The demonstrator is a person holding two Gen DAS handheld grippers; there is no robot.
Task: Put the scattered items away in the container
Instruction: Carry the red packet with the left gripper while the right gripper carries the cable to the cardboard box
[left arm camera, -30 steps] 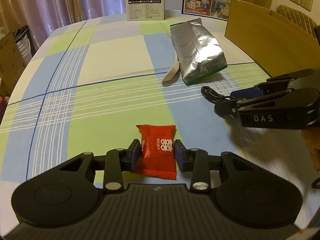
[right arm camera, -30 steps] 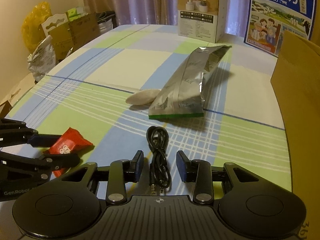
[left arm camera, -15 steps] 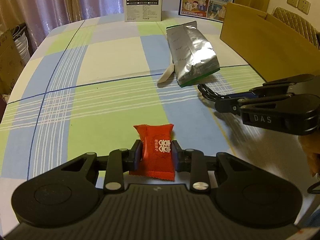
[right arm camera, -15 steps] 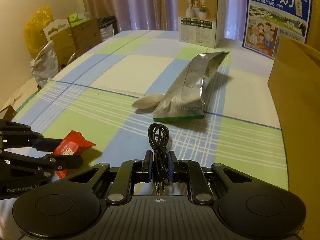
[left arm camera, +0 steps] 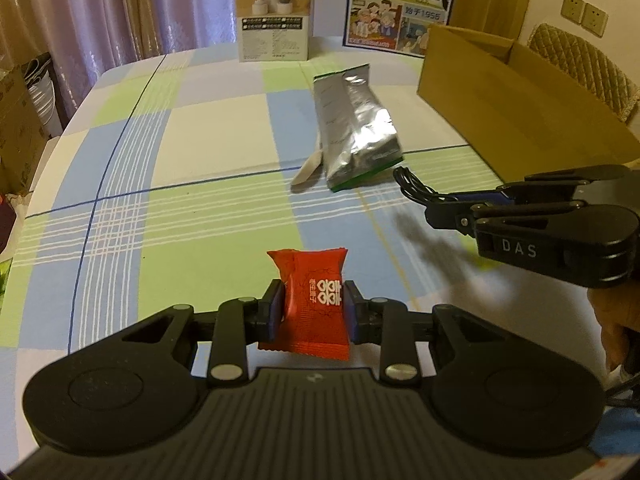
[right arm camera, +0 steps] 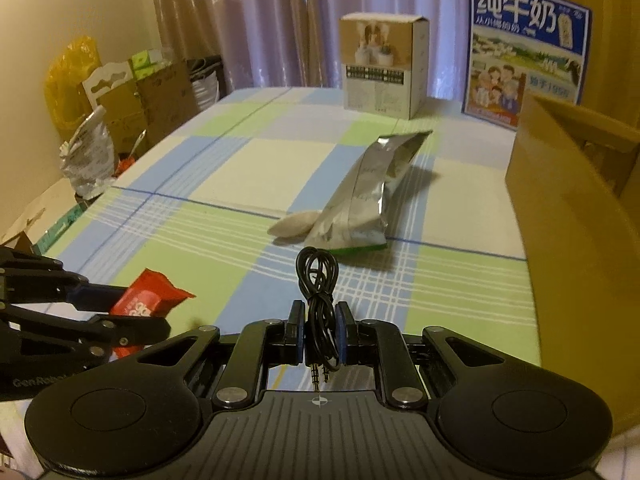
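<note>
At the far left, beside the table, cardboard boxes (right arm camera: 160, 92) and a yellow plastic bag (right arm camera: 66, 80) stand against the wall, with a crumpled grey bag (right arm camera: 88, 160) in front of them and curtains (right arm camera: 260, 20) behind. The table itself wears a checked tablecloth (left arm camera: 200, 128) of blue, green and cream squares. Low on the left side, the left gripper (left arm camera: 313, 312) has its jaws pressed onto a red candy packet (left arm camera: 310, 300), which stands upright between the pads, clear of the cloth. At the back of the table stands a small printed box (left arm camera: 274, 16), and to the right of it a blue milk carton (right arm camera: 524, 52) with a cartoon family on its face. Nearer the middle lies a silver foil pouch (left arm camera: 356, 120) flat on the cloth, with a pale spoon (left arm camera: 308, 168) touching its left edge. Just in front of the pouch, the right gripper (right arm camera: 320, 336) pinches a coiled black audio cable (right arm camera: 318, 280); the loop sticks out ahead of the pads and the two plugs hang behind them, and in the left wrist view the cable (left arm camera: 412, 186) is seen off the table at the tip of that gripper (left arm camera: 430, 210). A person's hand (left arm camera: 620, 320) holds it at the right edge of that view. Along the right side of the table stands the open cardboard container (left arm camera: 520, 108), its near wall well apart from both held things; what lies inside cannot be told.
</note>
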